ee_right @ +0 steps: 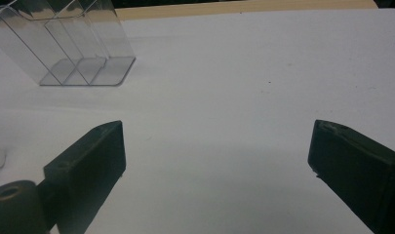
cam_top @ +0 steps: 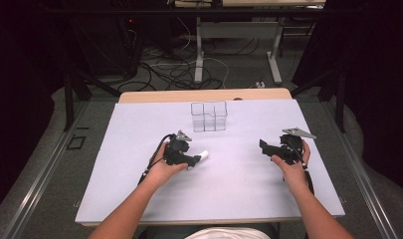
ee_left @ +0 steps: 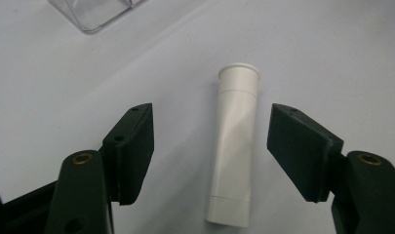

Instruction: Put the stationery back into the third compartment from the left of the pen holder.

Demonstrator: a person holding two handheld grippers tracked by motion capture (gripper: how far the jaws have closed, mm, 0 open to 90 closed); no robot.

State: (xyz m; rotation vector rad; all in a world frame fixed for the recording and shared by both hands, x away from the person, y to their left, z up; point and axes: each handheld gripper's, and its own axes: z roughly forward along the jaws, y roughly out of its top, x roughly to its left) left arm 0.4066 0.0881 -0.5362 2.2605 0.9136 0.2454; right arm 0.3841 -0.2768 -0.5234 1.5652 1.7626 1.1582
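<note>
Dark floor with tangled cables and the legs of another desk lies beyond the table (cam_top: 139,199), whose pale lilac sheet covers nearly all of its wooden top. Toward the far middle of that sheet stands a clear plastic organizer (cam_top: 209,116), upright and split into compartments; its base also shows at the far left in the right gripper view (ee_right: 83,70).

Near the left of centre, the left gripper (cam_top: 191,160) is held low over the sheet in the person's left hand (cam_top: 161,172). Its jaws stand partly apart, straddling a white tube (ee_left: 234,146) that lies flat on the sheet, flanged end pointing away; a gap shows on each side, so the pads are not pressing it.

Well apart at the right, the right gripper (cam_top: 265,145) has its jaws spread wide over bare sheet, holding nothing.
</note>
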